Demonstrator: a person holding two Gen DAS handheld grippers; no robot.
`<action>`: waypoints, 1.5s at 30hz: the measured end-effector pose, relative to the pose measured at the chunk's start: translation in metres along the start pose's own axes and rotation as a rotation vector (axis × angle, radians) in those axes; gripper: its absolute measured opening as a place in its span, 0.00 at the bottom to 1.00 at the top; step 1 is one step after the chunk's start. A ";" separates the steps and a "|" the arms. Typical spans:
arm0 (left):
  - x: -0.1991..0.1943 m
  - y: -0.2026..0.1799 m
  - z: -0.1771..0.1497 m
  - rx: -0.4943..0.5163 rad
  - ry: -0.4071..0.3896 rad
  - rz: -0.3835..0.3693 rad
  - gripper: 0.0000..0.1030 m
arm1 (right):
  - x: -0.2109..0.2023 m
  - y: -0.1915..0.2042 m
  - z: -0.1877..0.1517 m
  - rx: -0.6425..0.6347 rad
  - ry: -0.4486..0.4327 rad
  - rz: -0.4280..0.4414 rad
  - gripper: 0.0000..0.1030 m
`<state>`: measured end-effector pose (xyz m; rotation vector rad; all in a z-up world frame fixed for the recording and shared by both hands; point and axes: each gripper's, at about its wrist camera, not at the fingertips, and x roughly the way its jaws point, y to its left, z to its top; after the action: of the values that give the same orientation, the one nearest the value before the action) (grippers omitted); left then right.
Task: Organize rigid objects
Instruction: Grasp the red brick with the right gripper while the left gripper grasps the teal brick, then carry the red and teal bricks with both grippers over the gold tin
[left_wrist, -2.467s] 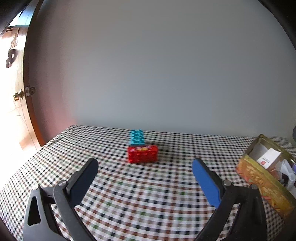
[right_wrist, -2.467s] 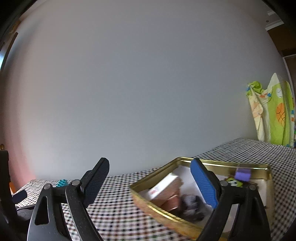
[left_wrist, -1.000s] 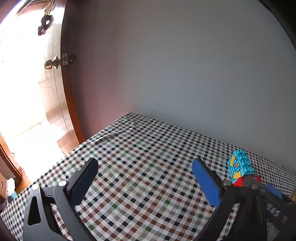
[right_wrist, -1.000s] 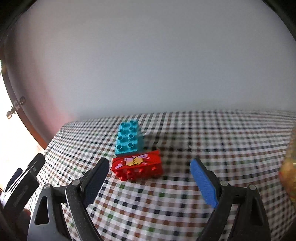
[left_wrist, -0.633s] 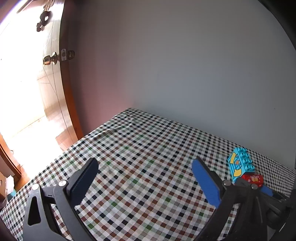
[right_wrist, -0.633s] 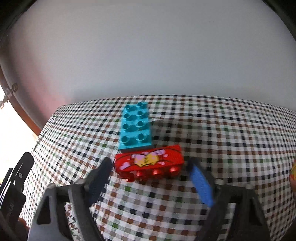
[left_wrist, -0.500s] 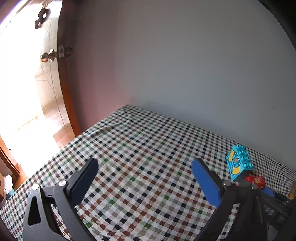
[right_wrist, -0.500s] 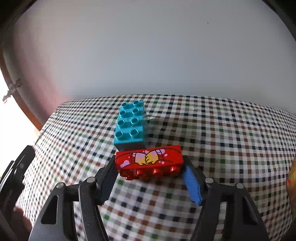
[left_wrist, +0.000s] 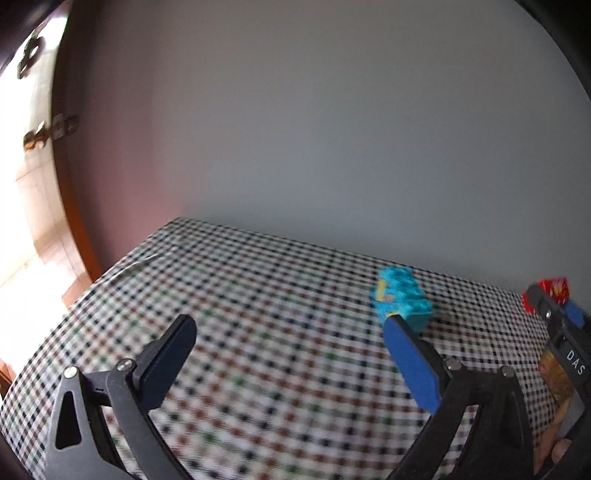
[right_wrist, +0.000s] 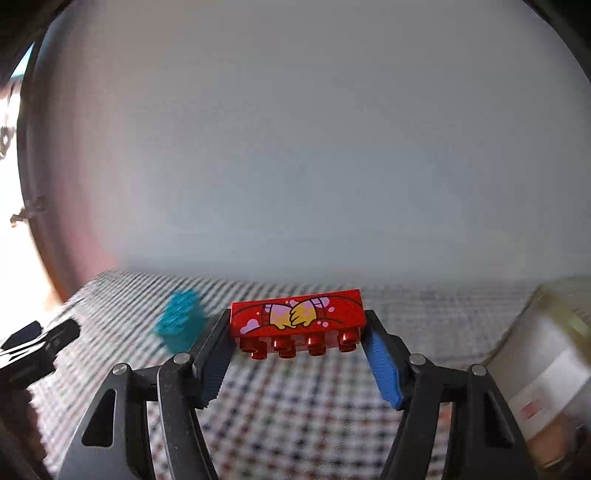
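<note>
The right gripper (right_wrist: 297, 347) is clamped on the two short ends of the red plastic studded brick with a yellow and pink print (right_wrist: 295, 317), which hangs above the checked cloth of the bench (right_wrist: 295, 417). This end grip keeps it level, probably for the gold tin box (right_wrist: 550, 354) at right. The left gripper (left_wrist: 288, 354) stands wide and empty. The turquoise plastic studded brick (left_wrist: 402, 301) lies on the cloth.

Soft daylight, motion blur, fisheye bending.
Strong glare burned out the doorway (left_wrist: 22, 184) at the left; the checked surface (right_wrist: 295, 406) and teal brick (right_wrist: 181, 321) were smeared, dark vignette curved the edges.
</note>
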<state>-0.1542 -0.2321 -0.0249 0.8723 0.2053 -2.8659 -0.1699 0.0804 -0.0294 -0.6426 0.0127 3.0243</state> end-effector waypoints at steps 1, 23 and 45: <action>0.004 -0.010 0.002 0.010 0.006 0.005 0.99 | -0.002 -0.001 0.001 -0.011 -0.018 -0.008 0.66; 0.098 -0.058 0.013 -0.119 0.267 -0.166 0.30 | -0.007 -0.035 0.000 0.081 0.015 0.006 0.67; -0.020 -0.098 -0.027 0.035 -0.002 0.052 0.30 | 0.007 0.001 -0.010 0.085 -0.030 -0.027 0.67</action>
<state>-0.1397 -0.1292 -0.0268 0.8671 0.1305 -2.8305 -0.1720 0.0797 -0.0416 -0.5849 0.1291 2.9888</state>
